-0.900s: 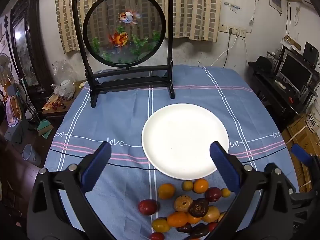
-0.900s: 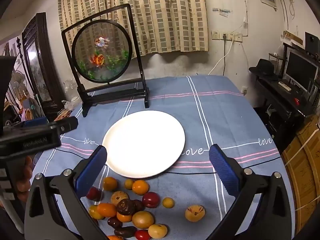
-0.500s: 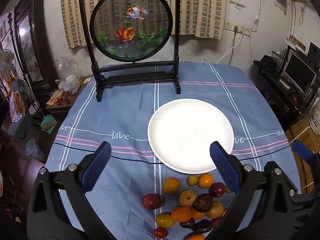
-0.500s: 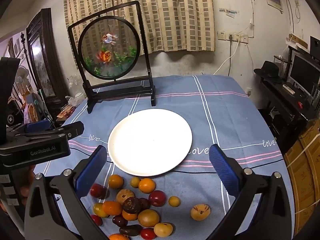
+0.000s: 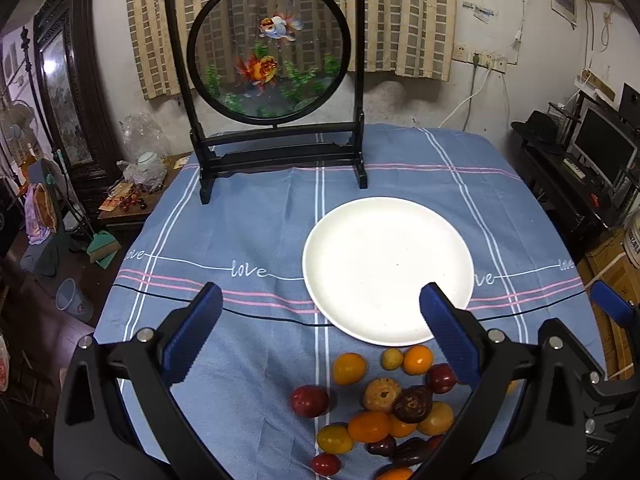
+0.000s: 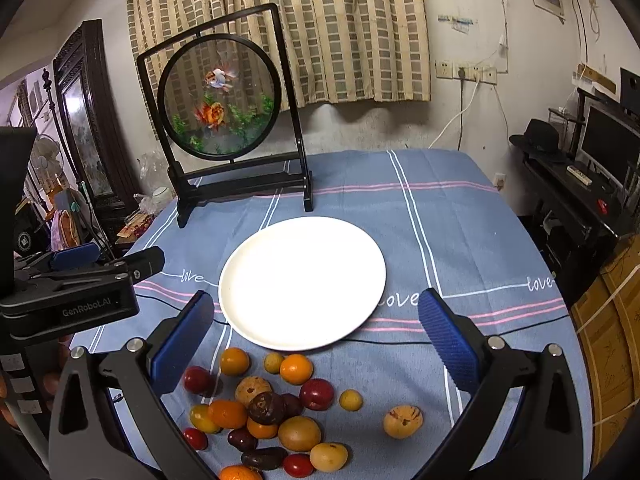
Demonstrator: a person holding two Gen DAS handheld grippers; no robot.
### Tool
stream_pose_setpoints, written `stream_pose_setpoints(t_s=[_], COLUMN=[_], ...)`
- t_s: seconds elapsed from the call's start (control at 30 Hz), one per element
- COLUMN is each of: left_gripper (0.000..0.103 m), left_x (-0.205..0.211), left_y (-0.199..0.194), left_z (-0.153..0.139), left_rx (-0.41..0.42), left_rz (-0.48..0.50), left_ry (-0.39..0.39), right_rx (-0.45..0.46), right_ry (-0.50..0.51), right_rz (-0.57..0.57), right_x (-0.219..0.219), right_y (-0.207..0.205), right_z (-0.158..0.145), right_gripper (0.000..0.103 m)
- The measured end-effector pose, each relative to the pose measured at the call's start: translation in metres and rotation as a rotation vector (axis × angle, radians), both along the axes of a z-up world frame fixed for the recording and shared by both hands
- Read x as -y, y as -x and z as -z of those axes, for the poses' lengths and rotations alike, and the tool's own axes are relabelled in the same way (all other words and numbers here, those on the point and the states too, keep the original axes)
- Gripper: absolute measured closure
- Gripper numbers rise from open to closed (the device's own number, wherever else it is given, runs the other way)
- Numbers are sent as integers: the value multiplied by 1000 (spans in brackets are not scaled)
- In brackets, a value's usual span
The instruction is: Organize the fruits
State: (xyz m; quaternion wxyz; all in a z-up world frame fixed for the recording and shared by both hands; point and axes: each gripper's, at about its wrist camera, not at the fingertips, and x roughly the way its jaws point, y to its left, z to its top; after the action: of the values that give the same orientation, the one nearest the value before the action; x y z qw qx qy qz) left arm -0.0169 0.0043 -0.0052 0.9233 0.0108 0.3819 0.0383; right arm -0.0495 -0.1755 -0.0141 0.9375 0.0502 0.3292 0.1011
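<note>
Both claws wide open, nothing held. Left claw (image 5: 320, 336) and right claw (image 6: 312, 344) hover above the table (image 6: 460, 208). Fruit pile (image 6: 264, 408) sits below/just ahead of both, touching nothing; plate (image 6: 302, 280) just beyond, empty. Stray fruit (image 6: 402, 422) apart on the right, so right claw's nearer imo.

The near edge of the fruit pile (image 6: 264, 412) is cut off at the bottom of both views; an orange fruit (image 6: 239, 473) shows only its top. In the left view, the left gripper's (image 5: 320, 332) right finger (image 5: 452, 340) hides part of the pile's right side. The near rim of the white plate (image 5: 384, 220) is partly covered there too. A small yellow fruit (image 5: 511, 387) peeks out behind that finger. The small red things (image 5: 130, 202) on the far left side table are too small to identify.
</note>
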Motion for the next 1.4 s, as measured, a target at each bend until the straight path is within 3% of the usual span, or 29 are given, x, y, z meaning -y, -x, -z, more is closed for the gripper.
stream_pose_setpoints(t_s=[0.43,0.63,0.97,1.2,1.4], left_gripper=[3,3,3,3,3], left_x=[0,-6,-52,-51,-55], left_y=[3,2,24,53,63], left_z=[-4,7,49,71,84], left_rx=[8,-30,-103,-135,-166], left_rz=[18,15,-13,74,85], left_ry=[31,36,63,7,32], right_rx=[6,-13,-139,-206,-279], right_ry=[-26,-7,69,125,111], right_rz=[-2,-16,-140,-218,-120], right_x=[5,6,0,-1,38], right_y=[4,8,32,54,62], right_z=[0,6,47,68,87], right_gripper=[1,1,1,1,1])
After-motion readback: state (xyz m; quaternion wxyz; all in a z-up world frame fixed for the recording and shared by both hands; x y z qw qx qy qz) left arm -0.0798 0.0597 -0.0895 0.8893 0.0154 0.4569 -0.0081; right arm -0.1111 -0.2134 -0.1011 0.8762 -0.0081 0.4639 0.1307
